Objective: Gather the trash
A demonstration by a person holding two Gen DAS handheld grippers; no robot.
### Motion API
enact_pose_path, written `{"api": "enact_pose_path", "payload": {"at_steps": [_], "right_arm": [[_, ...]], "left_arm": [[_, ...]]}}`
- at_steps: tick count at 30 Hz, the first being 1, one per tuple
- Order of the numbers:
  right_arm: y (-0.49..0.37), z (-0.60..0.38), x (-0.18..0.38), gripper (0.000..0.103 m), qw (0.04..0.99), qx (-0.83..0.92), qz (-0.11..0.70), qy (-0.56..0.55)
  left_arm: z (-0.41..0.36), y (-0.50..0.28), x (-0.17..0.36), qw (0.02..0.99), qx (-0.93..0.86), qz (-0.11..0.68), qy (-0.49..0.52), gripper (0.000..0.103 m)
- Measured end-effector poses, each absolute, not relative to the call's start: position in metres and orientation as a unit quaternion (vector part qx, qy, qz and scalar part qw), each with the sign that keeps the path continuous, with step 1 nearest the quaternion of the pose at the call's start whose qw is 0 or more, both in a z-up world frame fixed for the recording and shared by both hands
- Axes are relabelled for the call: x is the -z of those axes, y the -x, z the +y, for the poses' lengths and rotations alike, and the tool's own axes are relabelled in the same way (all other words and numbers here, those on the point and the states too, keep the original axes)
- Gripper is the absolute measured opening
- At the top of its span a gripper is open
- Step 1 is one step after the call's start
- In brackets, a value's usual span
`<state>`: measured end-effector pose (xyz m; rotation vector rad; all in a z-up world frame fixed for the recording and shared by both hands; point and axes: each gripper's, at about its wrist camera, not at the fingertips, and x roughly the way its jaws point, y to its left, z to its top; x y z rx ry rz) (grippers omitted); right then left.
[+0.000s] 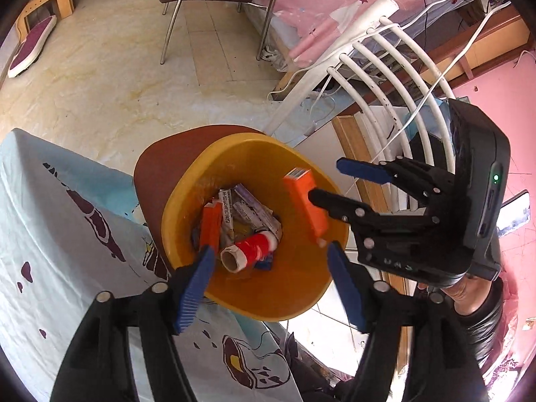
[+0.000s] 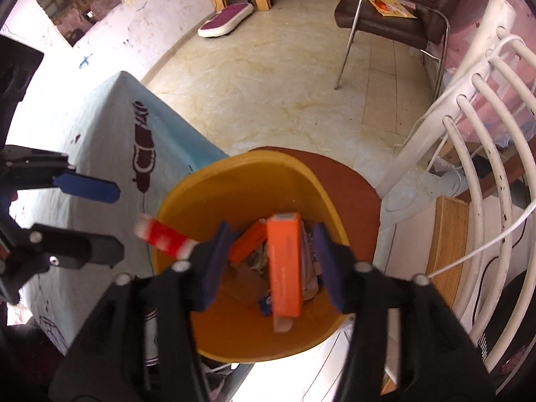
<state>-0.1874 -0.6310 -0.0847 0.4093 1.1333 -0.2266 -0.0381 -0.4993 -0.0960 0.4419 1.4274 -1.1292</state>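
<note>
Yellow bin (image 1: pixel 268 298); orange box (image 1: pixel 305 201); pale-blue cartoon-print tablecloth (image 1: pixel 67 234); blue-tipped black left claw (image 1: pixel 271 288).

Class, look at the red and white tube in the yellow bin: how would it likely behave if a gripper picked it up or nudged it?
The red and white tube is round and lies on its side, so it would probably roll when nudged. Its open, hollow end suggests cardboard: likely light, and it might crush under a hard squeeze. In the yellow bin, the surrounding boxes may stop it rolling far.

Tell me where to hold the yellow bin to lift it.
Grip the yellow bin by its thin near rim, coming from above with one finger inside the wall and one outside. Its top is open, and the body looks too wide for the jaws.
</note>
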Motion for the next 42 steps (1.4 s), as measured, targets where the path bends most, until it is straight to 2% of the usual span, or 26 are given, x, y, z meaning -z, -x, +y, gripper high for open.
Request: {"api": "enact_pose_path", "payload": {"at_steps": [1,5,8,10,11,14,22,31,35,42], "right_arm": [[0.187,-0.632,0.084,0.068,0.819,0.099,0.529,-0.197],[0.184,-0.625,0.078,0.068,0.821,0.101,0.527,-0.192],[0.181,-0.617,0.067,0.083,0.832,0.114,0.513,-0.180],[0.179,-0.608,0.052,0.097,0.846,0.127,0.489,-0.170],[0.177,-0.602,0.043,0.098,0.854,0.134,0.477,-0.163],[0.167,-0.577,0.015,0.098,0.877,0.139,0.436,-0.150],[0.117,-0.475,-0.043,0.098,0.931,0.091,0.342,-0.086],[0.079,-0.347,-0.079,0.098,0.983,0.024,0.178,-0.030],[0.072,-0.304,-0.076,0.098,0.994,-0.017,0.104,-0.021],[0.056,-0.269,-0.061,0.098,0.997,0.012,0.071,-0.025]], "left_arm": [[-0.499,0.037,0.096,0.597,0.484,0.612,-0.189,0.086],[-0.494,0.032,0.091,0.609,0.482,0.603,-0.182,0.088],[-0.479,0.023,0.079,0.634,0.477,0.584,-0.169,0.088],[-0.462,0.017,0.069,0.644,0.483,0.572,-0.159,0.089],[-0.449,0.014,0.062,0.651,0.489,0.560,-0.151,0.089],[-0.404,0.001,0.039,0.702,0.475,0.514,-0.130,0.089],[-0.255,-0.023,-0.027,0.871,0.354,0.333,-0.075,0.097],[-0.145,-0.019,-0.044,0.963,0.200,0.169,-0.068,0.097],[-0.111,-0.022,-0.041,0.979,0.149,0.127,-0.049,0.097],[-0.059,-0.020,-0.034,0.990,0.100,0.098,-0.011,0.097]]}}
